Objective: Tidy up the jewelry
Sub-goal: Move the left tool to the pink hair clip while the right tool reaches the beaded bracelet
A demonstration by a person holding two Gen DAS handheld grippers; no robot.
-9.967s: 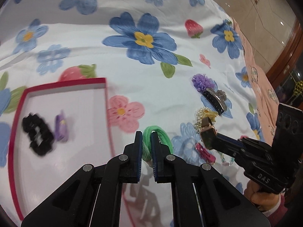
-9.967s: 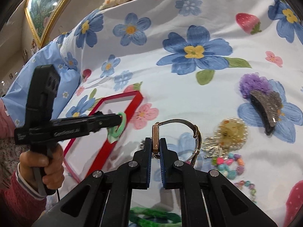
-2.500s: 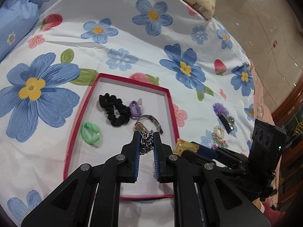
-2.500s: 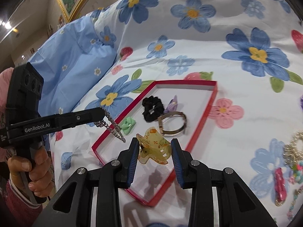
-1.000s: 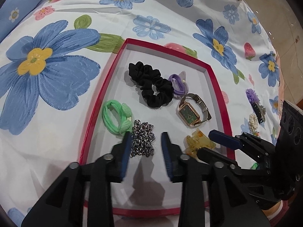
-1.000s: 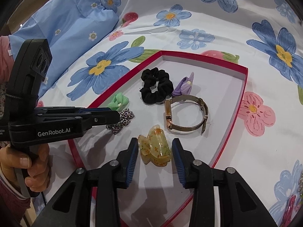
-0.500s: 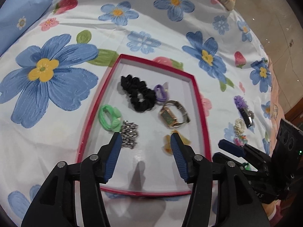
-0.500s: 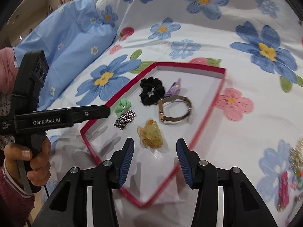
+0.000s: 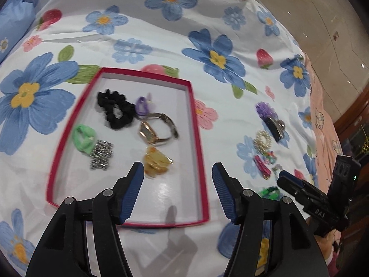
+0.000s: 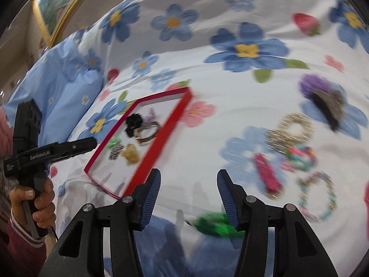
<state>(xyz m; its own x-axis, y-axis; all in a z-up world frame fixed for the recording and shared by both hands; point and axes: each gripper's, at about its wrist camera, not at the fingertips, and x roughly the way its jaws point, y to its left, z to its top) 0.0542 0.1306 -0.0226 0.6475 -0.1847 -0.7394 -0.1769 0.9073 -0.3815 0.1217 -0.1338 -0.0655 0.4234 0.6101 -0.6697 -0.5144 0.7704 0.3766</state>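
A red-rimmed tray lies on the flowered bedspread and holds a black scrunchie, a purple clip, a gold watch, a green hair tie, a silver chain and an amber claw clip. My left gripper hovers over the tray's near end, its jaws opening with nothing between them. My right gripper is right of the tray over bare cloth, its jaws also opening and empty. A green scrunchie lies just beneath it.
Loose pieces lie on the cloth to the right: a pearl ring, a black claw clip on a purple flower, a pink clip and a beaded bracelet. A blue pillow lies far left. A hand holds the left gripper.
Both grippers widened and pulled back from the tray, leaving the chain and amber clip lying in it. The right gripper swung right towards the loose pieces.
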